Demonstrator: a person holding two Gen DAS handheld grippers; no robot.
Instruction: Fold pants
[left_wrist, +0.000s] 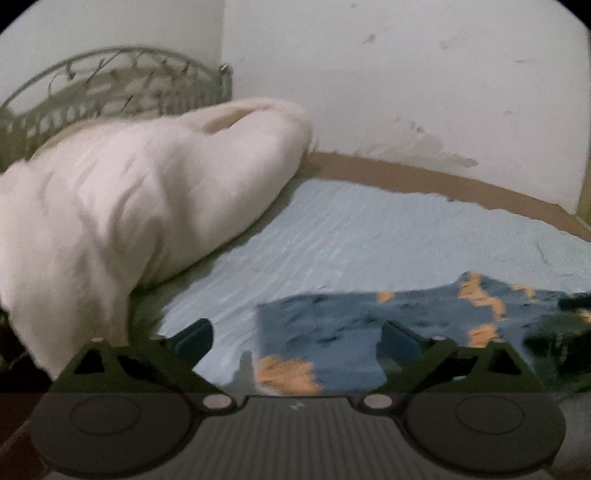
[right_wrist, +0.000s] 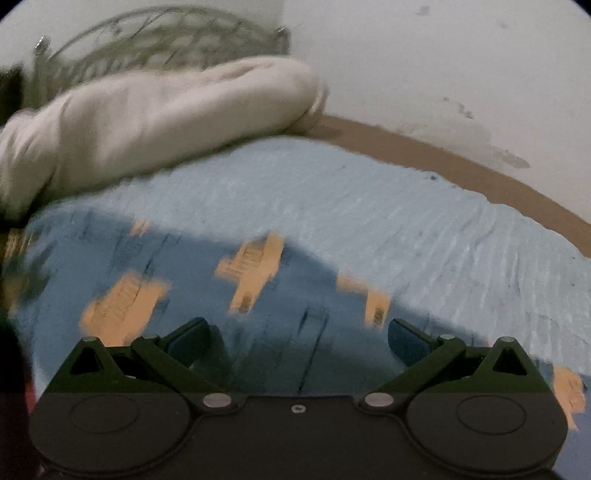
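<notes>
The blue fabric pants with orange patches lie flat on the light-blue bed sheet, beneath the right tool and beneath and right of the left tool, both spread wide holding nothing; blur obscures garment edges.

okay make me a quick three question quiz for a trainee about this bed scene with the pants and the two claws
1. True or false: the left claw is clamped on the pants.
2. What lies under the pants? A) light blue sheet B) wooden floor C) white duvet
3. Fill in: the patches on the blue pants are ____.

Key:
1. False; both it and the right claw are open, holding nothing.
2. A
3. Orange
</notes>
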